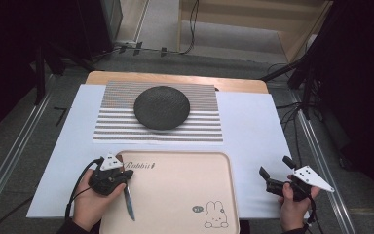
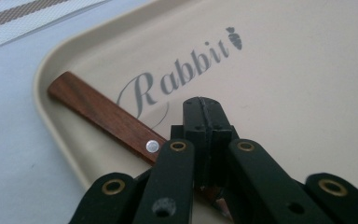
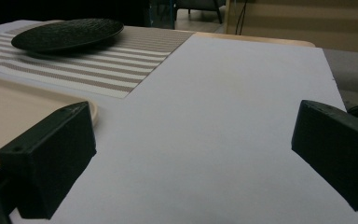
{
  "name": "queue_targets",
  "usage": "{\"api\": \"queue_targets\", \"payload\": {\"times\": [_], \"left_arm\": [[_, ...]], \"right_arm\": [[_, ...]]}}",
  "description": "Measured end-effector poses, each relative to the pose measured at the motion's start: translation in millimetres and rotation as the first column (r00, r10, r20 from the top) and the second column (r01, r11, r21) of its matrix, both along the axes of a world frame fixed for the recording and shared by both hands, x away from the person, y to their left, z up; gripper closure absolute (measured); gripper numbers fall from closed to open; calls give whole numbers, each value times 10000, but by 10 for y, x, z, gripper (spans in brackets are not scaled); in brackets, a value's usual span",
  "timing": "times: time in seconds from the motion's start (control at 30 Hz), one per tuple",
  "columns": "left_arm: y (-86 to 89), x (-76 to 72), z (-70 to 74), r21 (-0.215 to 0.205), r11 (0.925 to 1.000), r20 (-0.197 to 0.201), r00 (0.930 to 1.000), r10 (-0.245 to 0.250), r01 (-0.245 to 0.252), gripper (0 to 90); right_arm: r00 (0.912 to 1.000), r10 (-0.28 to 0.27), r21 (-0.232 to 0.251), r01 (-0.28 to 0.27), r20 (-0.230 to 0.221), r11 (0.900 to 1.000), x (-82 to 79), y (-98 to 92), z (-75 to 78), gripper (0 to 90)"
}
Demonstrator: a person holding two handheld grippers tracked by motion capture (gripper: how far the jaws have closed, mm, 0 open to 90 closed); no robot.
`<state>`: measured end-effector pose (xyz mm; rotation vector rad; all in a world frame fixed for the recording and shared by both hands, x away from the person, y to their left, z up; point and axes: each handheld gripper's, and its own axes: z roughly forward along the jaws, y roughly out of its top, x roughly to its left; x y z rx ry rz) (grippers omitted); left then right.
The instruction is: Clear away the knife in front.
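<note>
— Two tools are seen near the desk's front edge. What is gripped by the left tool?

— A knife is clamped between its closed jaws at the near-left corner of the beige tray; the wooden handle is seen lying beside the "Rabbit" lettering.

— And the right tool?

— It is held open and empty over the white sheet, right of the tray. A dark plate is set on the striped mat at the far side.
</note>
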<state>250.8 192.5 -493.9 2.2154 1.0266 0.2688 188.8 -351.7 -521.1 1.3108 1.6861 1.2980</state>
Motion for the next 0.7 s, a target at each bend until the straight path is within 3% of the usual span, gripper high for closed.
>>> {"api": "queue_targets", "payload": {"times": [0.33,0.43,0.5,0.57,0.6,0.7], "left_arm": [[234,-34,-13,-345,9992,67,9998,195,-193,900],[237,-47,-25,-393,9992,358,9993,109,-95,887],[265,-56,-1,-1019,9948,702,9975,56,16,749],[273,-56,10,-1153,9933,827,9966,48,48,587],[313,-67,50,-1626,9867,1288,9916,152,60,495],[396,-90,101,-2303,9731,1788,9825,524,-99,298]], "right_arm": [[10000,-2,-57,2,4,10000,4,1,-1,0],[10000,-3,-70,3,2,10000,5,3,-2,0],[10000,-6,-66,6,1,10000,5,2,-2,0],[10000,-15,-64,15,-6,10000,5,3,-2,0],[10000,-24,-63,24,-13,10000,4,4,-2,0],[10000,-27,-78,26,-30,10000,3,7,-2,0]]}}
